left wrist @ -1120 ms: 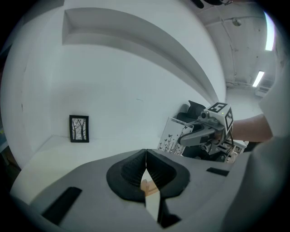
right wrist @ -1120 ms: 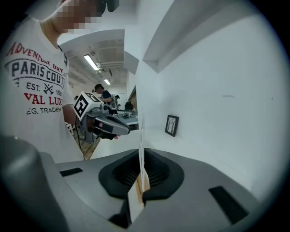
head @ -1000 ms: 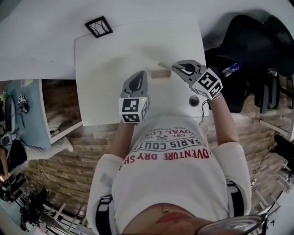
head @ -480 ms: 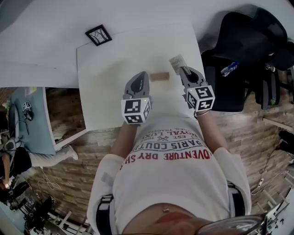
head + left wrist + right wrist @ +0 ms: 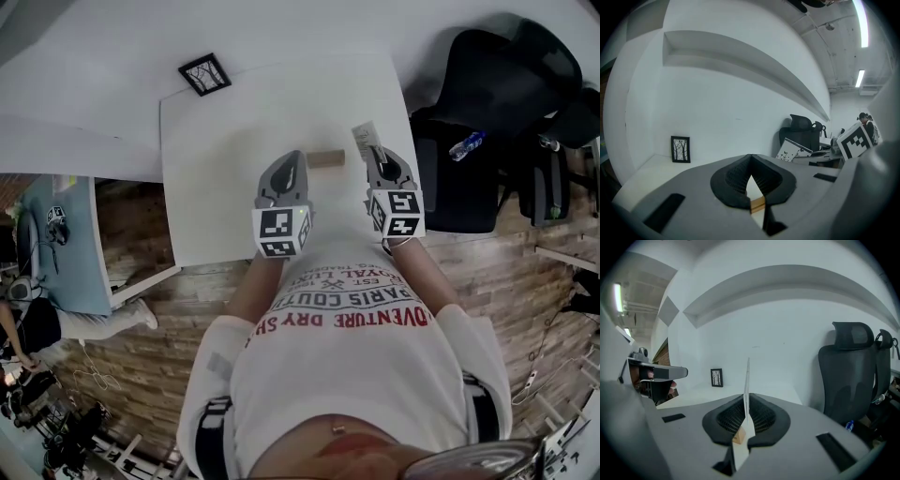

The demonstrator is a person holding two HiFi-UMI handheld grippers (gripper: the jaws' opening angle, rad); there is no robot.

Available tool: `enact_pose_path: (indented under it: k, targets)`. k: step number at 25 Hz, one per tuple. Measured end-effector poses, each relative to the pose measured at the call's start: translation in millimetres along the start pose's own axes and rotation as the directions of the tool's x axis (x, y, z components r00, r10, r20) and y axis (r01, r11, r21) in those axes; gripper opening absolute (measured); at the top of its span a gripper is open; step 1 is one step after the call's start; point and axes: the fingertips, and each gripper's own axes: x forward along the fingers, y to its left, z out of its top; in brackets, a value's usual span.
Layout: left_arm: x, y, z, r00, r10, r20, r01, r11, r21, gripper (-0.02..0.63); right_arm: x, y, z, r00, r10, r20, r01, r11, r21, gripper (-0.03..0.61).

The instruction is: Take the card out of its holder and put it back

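Observation:
A small wooden card holder [image 5: 325, 157] lies on the white table [image 5: 225, 206], between my two grippers. My right gripper [image 5: 373, 153] is just right of it and shut on the white printed card [image 5: 363, 140], which sticks out ahead of the jaws, clear of the holder. In the right gripper view the card [image 5: 746, 390] stands edge-on between the pads, with the holder [image 5: 738, 437] showing below. My left gripper [image 5: 294, 156] is just left of the holder, jaws together and empty. In the left gripper view the holder [image 5: 757, 204] shows through the gap under the closed tips.
A small black-framed picture [image 5: 205, 74] stands at the table's far left corner. A black office chair [image 5: 497, 84] and a water bottle [image 5: 466, 144] are off the table's right edge. A white wall with a shelf rises behind the table.
My right gripper has swung from pointing left over the holder to pointing ahead, carrying the card to the holder's right. The left gripper has hardly moved.

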Motion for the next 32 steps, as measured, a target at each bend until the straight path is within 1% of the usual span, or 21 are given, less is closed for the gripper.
enact_pose_path:
  k: [3,5,8,14,17,23,25,27,29,32]
  targets:
    - [-2,-3,2,1.0,-0.004,0.001,0.004,1.0,0.011,0.025,-2,7,0,0.999,0.034,-0.007,-0.034,0.999,0.008,0.035]
    - [-3,-6,3,1.0,-0.019,0.001,0.019,0.999,0.028,0.025,-2,12,-1,0.998,0.056,-0.013,-0.056,0.998,0.012,0.035]
    - [-4,-8,4,0.999,-0.032,-0.002,0.032,0.999,0.044,0.023,-2,14,0,0.997,0.07,-0.012,-0.07,0.998,0.011,0.035]
    - [-9,-4,5,1.0,-0.01,0.018,0.01,1.0,-0.007,0.025,-4,10,2,0.998,0.063,-0.013,-0.063,0.998,0.009,0.035]
    - [-9,-3,0,1.0,-0.006,-0.006,0.006,1.0,0.008,0.025,-3,11,-1,0.998,0.065,-0.018,-0.065,0.998,0.007,0.035]
    - [-4,2,-4,1.0,0.001,-0.019,-0.001,1.0,-0.009,0.025,2,9,-5,0.996,0.08,-0.037,-0.08,0.997,0.016,0.035]
    - [-2,5,-7,0.999,0.007,-0.034,-0.008,1.0,-0.016,0.025,6,10,-6,0.993,0.111,-0.04,-0.11,0.994,0.011,0.035]
    - [-1,7,-11,0.999,0.013,-0.047,-0.014,0.999,-0.029,0.025,11,16,-5,0.983,0.174,-0.052,-0.175,0.984,-0.017,0.035]
    - [0,10,-13,0.999,0.014,-0.051,-0.016,0.999,-0.04,0.025,19,22,-2,0.969,0.235,-0.069,-0.24,0.969,-0.066,0.035]
    - [4,16,-17,0.998,0.017,-0.056,-0.02,0.998,-0.056,0.025,32,25,6,0.952,0.295,-0.076,-0.303,0.945,-0.126,0.035]
